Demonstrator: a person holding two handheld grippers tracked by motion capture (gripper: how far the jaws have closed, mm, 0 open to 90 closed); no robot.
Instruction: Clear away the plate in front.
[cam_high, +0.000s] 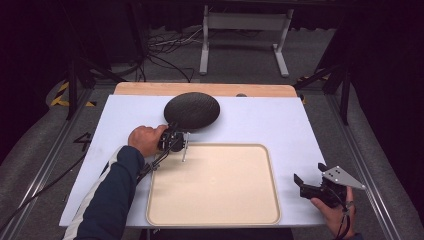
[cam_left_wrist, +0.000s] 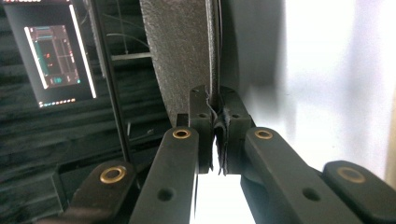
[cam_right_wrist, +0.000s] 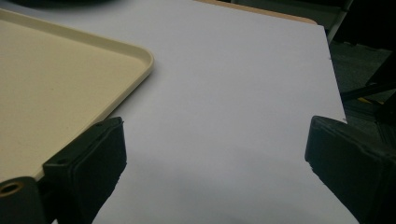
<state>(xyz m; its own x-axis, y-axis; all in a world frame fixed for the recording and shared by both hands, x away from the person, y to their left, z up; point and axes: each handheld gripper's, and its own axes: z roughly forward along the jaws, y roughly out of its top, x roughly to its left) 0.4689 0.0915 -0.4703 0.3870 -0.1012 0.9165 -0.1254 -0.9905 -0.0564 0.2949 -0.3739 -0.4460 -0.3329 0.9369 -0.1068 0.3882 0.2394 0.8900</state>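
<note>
White sheeting (cam_high: 260, 125) covers the table, with a strip of bare wood (cam_high: 205, 89) along the far edge; grey floor, cables and a white stand lie beyond. Near the front edge sits a cream tray (cam_high: 272, 175), its rounded rim set in from the sheet's right margin; open white surface runs between that rim and the margin. Just behind the tray's far-left corner, a dark oval mat (cam_high: 192, 110) is tilted up off the sheet; the left gripper (cam_high: 172, 136) has its jaws pressed together on the mat's near edge (cam_left_wrist: 213, 70). At the sheet's front right corner, the right gripper (cam_high: 309, 179) has its jaws spread wide, holding nothing.
</note>
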